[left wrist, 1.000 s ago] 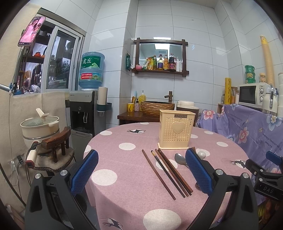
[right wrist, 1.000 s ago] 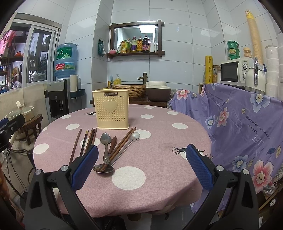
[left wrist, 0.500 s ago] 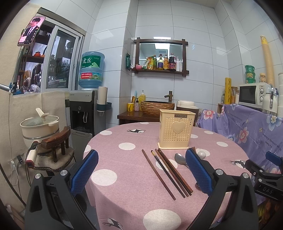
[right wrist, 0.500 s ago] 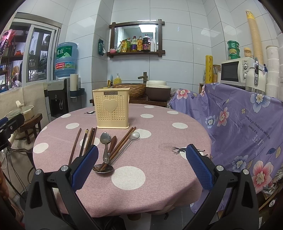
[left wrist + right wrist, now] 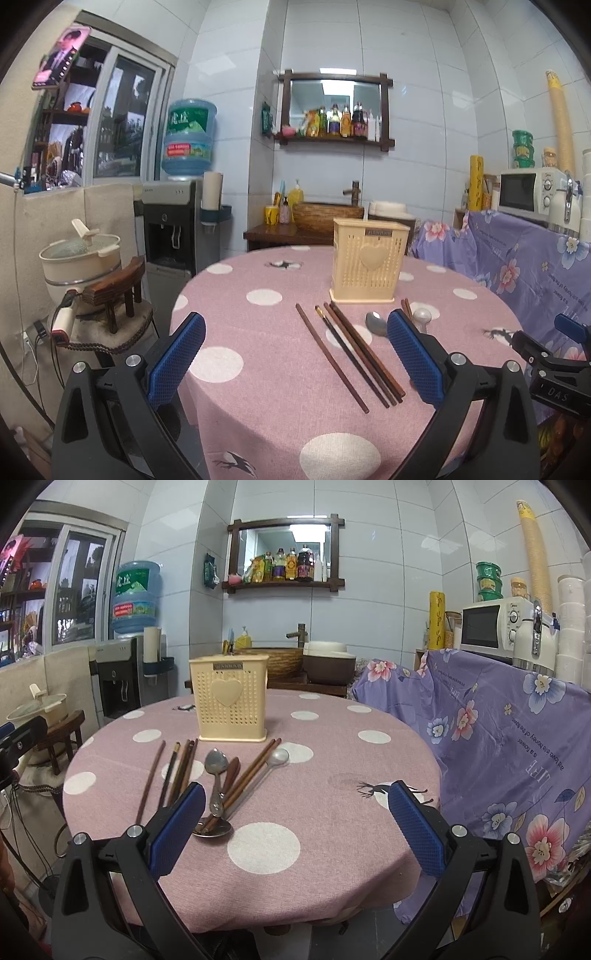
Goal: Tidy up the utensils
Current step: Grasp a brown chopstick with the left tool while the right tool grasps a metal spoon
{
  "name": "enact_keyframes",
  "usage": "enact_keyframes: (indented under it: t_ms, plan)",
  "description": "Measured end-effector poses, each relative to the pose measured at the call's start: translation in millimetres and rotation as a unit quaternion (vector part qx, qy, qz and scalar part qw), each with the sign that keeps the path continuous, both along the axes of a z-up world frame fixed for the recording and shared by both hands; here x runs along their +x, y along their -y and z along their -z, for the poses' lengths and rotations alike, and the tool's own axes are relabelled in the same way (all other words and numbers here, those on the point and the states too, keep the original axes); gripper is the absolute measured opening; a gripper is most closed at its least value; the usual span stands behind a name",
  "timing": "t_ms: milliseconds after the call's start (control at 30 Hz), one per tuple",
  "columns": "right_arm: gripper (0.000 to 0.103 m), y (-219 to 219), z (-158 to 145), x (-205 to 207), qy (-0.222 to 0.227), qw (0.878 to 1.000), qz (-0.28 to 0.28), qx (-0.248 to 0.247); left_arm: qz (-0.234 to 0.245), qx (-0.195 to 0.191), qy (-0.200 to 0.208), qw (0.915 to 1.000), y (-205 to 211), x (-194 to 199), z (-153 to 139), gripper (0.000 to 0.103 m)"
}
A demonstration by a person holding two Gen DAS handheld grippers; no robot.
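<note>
We view the table (image 5: 258,387) from its near left edge along the left gripper (image 5: 295,354), facing the wall. The right gripper (image 5: 297,823) camera looks from the near right edge. Both views share the holder (image 5: 369,260) and chopsticks (image 5: 181,771).

Bright, even light; fisheye-warped edges.

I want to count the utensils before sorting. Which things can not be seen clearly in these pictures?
- Inside of the holder: both views, its walls hide it.
- Metal spoon: left wrist view, handle behind a pad of the left hand-held gripper.
- Chopsticks: right wrist view, near ends behind the right hand-held gripper.
</note>
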State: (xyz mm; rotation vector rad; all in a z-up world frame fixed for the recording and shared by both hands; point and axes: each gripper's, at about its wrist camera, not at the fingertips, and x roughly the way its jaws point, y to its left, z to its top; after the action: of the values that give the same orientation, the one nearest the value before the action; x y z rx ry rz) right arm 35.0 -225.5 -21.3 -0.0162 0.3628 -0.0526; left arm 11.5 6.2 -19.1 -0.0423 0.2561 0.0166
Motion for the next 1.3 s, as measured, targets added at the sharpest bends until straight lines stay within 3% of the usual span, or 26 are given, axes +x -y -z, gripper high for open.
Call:
enact_keyframes:
  t_ms: [167, 233, 333, 467, 733, 900, 1133, 1300]
  plan:
    - [0.098, 15, 14, 38, -0.063, 0.998, 0.022, 0.010, 0.010, 0.005, -0.092, 0.9957, -4, 51, 14, 0.098]
    - [0.098, 19, 18, 57, -0.086, 0.996, 0.022, 0.016, 0.022, 0.009, -0.146, 0.9891, -5, 82, 22, 0.098]
    - [0.098, 20, 22, 82, -0.113, 0.993, 0.015, 0.020, 0.023, 0.019, -0.195, 0.9804, -5, 114, 29, 0.098]
    - [0.098, 16, 25, 118, -0.149, 0.989, 0.007, 0.021, 0.031, 0.023, -0.222, 0.9743, -9, 147, 31, 0.098]
    - [0.098, 2, 29, 159, -0.185, 0.983, -0.006, 0.009, 0.043, 0.000, -0.270, 0.9620, -10, 188, 39, 0.078]
    - [0.094, 0, 30, 175, -0.196, 0.980, -0.013, 0.013, 0.051, 0.003, -0.292, 0.9551, -4, 201, 43, 0.071]
    - [0.074, -2, 39, 196, -0.230, 0.973, -0.022, 0.029, 0.054, -0.004, -0.315, 0.9474, -4, 217, 47, 0.061]
    - [0.073, -16, 34, 201, -0.224, 0.973, -0.047, 0.035, 0.056, -0.007, -0.319, 0.9462, -5, 221, 47, 0.058]
